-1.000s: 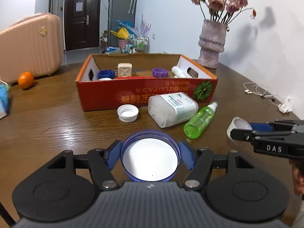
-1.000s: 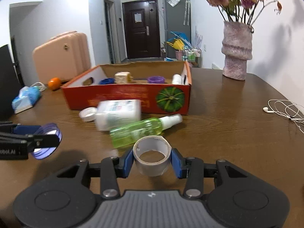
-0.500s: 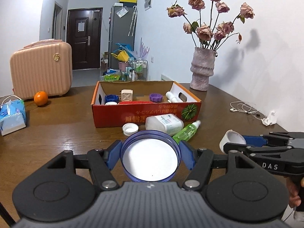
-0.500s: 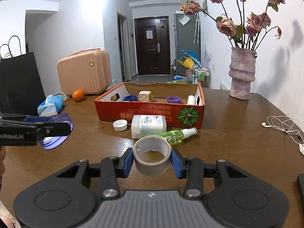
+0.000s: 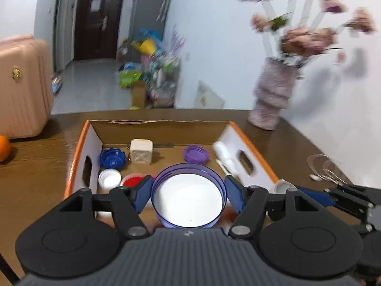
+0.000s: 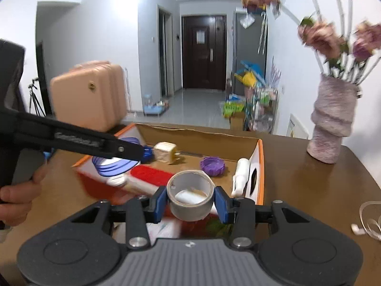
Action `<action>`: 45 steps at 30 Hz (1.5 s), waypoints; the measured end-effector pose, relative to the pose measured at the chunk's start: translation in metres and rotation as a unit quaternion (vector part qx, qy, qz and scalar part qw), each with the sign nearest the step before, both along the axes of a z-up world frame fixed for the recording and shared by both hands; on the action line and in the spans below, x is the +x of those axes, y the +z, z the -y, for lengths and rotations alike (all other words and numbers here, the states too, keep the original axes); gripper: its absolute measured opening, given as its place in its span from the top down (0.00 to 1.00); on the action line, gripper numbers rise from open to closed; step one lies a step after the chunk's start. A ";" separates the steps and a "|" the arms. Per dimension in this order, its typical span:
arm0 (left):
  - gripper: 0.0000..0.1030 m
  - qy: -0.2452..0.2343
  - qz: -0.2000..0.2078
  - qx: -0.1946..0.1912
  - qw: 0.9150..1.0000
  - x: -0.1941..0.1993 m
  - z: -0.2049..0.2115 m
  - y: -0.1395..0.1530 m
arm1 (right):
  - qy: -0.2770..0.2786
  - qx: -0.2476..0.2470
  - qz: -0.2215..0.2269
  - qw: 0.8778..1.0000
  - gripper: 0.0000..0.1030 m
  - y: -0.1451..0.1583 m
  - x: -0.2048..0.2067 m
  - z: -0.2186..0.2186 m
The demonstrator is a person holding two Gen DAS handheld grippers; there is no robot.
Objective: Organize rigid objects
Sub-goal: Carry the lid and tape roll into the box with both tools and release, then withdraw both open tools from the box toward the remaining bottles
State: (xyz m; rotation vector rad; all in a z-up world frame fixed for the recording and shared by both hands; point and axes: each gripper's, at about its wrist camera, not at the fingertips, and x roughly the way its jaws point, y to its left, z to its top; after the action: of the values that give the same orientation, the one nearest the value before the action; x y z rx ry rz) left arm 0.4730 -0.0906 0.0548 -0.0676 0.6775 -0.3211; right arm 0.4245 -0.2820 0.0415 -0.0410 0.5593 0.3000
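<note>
Both my grippers loaded above the box.
My left gripper (image 5: pixel 188 196) clamps a blue lid (image 5: pixel 188 199); my right gripper (image 6: pixel 190 201) clamps a tape roll (image 6: pixel 189 196); cardboard box (image 5: pixel 164 132) ahead.

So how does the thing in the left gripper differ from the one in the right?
The left gripper holds a wide, shallow purple lid with a white inside; the right gripper holds a narrower, taller grey tape roll, hollow through. Both are round, clamped over the cardboard box.
</note>
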 end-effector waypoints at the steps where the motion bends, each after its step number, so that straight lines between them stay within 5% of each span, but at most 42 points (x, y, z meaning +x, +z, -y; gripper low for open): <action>1: 0.35 -0.001 -0.005 0.006 1.000 0.018 0.005 -0.004 | 0.001 -0.003 -0.012 1.000 0.59 -0.004 0.020 0.000; 6: 0.35 0.023 -0.045 0.025 0.998 0.103 0.022 -0.035 | -0.001 -0.003 -0.071 0.997 0.59 -0.028 0.106 0.001; 11: 0.33 0.015 -0.070 0.053 0.996 0.150 0.039 -0.057 | -0.014 -0.018 -0.099 0.995 0.59 -0.049 0.147 -0.005; 21: 0.27 -0.002 -0.036 0.053 0.998 0.132 0.024 -0.032 | -0.015 -0.016 -0.068 0.997 0.54 -0.018 0.132 0.002; 27: 0.24 0.007 0.016 0.074 0.997 0.056 -0.018 0.012 | -0.015 -0.020 -0.032 0.999 0.52 0.025 0.065 0.017; 33: 0.20 0.020 0.098 0.103 0.990 -0.071 -0.056 0.039 | -0.004 -0.021 0.007 1.000 0.45 0.048 -0.045 0.021; 45: 0.12 0.038 0.169 0.096 0.980 -0.291 -0.089 0.015 | 0.025 0.014 0.038 0.999 0.32 0.016 -0.233 0.006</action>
State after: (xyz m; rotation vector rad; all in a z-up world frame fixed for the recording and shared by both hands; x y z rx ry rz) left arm 0.1817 -0.0019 0.0701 0.1422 0.3649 -0.1850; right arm 0.1912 -0.2877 0.0576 -0.0395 0.4782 0.3533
